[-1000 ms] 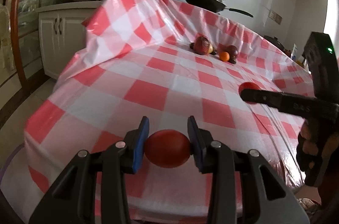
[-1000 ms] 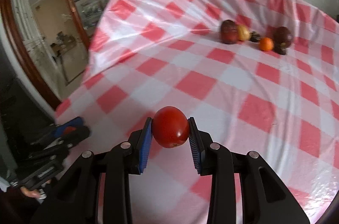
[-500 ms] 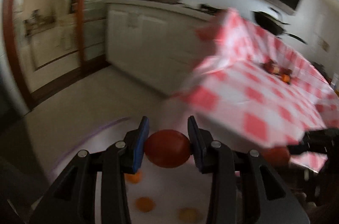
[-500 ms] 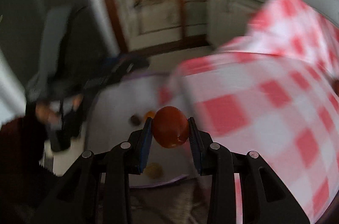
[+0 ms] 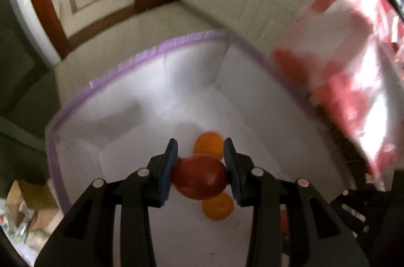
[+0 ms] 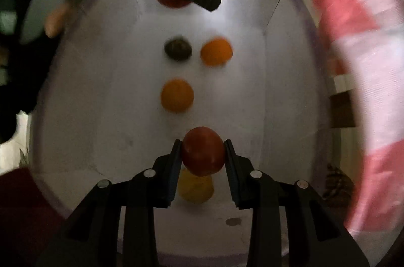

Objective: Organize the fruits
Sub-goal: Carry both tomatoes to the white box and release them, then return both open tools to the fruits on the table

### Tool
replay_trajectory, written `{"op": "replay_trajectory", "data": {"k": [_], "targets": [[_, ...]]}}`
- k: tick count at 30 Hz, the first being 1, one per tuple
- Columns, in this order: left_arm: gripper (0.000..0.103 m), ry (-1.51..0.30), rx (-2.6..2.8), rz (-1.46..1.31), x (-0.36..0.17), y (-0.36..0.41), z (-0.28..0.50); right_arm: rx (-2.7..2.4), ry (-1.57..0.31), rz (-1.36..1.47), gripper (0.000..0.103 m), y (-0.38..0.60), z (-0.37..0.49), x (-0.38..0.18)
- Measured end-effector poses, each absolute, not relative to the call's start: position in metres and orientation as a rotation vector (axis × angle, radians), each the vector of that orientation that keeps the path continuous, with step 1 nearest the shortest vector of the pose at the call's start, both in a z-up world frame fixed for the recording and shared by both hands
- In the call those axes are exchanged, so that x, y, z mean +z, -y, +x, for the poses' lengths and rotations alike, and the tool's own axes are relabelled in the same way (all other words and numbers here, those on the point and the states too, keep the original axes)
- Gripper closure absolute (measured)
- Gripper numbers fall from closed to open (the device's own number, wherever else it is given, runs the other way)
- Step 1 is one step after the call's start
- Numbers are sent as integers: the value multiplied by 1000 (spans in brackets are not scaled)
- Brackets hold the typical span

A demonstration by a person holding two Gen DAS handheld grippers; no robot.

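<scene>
We have the left gripper [image 5: 199, 153] clenched on a round dark-red tomato [image 5: 199, 177], blue pads pressing both its sides, hanging over a white fabric bin with a purple rim [image 5: 131, 58]. Our right gripper [image 6: 203, 153] grips a second red tomato [image 6: 203, 151] over the same bin. Inside, on the white floor, we see two orange round fruits [image 6: 177, 95] [image 6: 216, 52], a dark brownish round fruit [image 6: 178, 48] left of the far orange one, and a yellow fruit [image 6: 195, 187] just below the right tomato. To the right hangs the red-and-white checked tablecloth [image 5: 353, 59], blurred.
</scene>
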State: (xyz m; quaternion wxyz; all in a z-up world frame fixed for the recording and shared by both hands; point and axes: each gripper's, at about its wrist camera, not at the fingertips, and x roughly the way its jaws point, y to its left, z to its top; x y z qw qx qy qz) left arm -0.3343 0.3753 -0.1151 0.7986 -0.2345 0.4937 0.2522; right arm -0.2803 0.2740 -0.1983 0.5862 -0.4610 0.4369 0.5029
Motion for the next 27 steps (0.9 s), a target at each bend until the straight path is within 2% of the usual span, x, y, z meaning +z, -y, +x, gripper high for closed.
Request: {"op": "replay_trajectory", "data": {"k": [11,13,15,17,21,24,25,26,27], "targets": [[63,-1205,581,-543,-154,-375,-334,1134,-1042,-1095,65,-269,-281,-204],[52,-1198,586,-559,-152,-378,-335,1132,-1034,-1083,50,-266,-279,-199],[25,-1178,602,-565,-147,-381,-336,1144,-1028,-1062,42,-262,-280,-192],[19,-1147,624,-556,-142,-383,-337,1164,-1008,-1041,40,-257,-283,-182],[18,-1056,643,-556,-118,-383,-340,1297,-953,-929,38,-240,-293,-141],[16,-864,705,-507,-73,-388,-349,1416,-897,-788,37,-220,-292,-97],[13,-745,756,-462,-48,-383,-356,1460,-856,-716,34,-210,-289,-73],[3,-665,783,-434,-30,-378,-361,1489,-813,-659,32,-202,-284,-52],[2,-569,803,-408,-11,-371,-365,1508,-748,-584,28,-187,-279,-26]]}}
